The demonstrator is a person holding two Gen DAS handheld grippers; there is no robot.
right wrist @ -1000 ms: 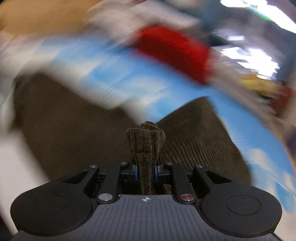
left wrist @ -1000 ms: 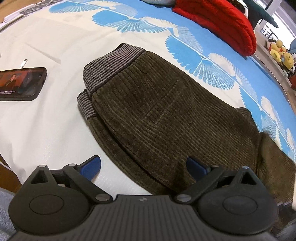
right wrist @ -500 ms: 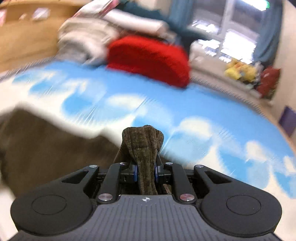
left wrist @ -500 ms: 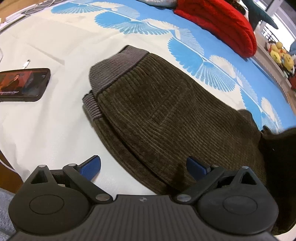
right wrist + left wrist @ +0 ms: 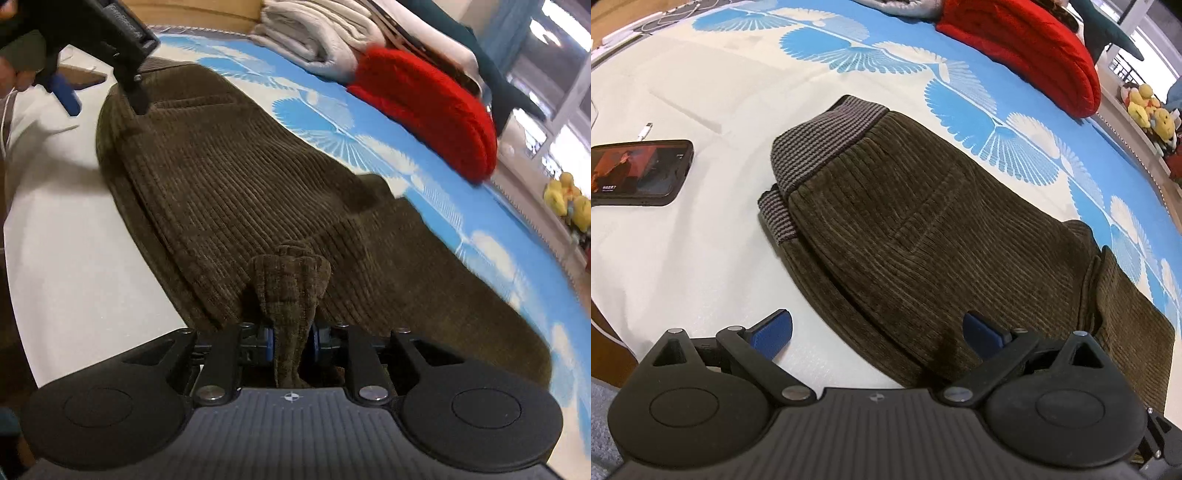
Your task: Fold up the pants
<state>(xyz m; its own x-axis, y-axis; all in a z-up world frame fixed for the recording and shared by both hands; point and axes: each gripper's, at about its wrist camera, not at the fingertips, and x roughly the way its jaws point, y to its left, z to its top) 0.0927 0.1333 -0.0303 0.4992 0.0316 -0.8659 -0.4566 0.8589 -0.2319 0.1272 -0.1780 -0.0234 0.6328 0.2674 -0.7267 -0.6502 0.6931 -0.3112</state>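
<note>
Phone (image 5: pixel 637 171) far left on the bed (image 5: pixel 683 258), near enough to snag. Left gripper (image 5: pixel 879 332) spread wide, gripping nothing, low over the near edge of the pants (image 5: pixel 923 229), which lie flat mid-bed. Right gripper (image 5: pixel 291 338) clenched on a bunched pants end. Likely trouble: thick corduroy slipping from that narrow pinch, or the unpinned layers dragging and skewing the fold.

The left gripper (image 5: pixel 877 330) hangs low with its two blue-padded fingers (image 5: pixel 774 328) spread wide apart, gripping nothing. The right gripper (image 5: pixel 291 338) has its fingers pressed together on a bunched fold of the pants (image 5: pixel 290 280), which stands up between the pads.
</note>
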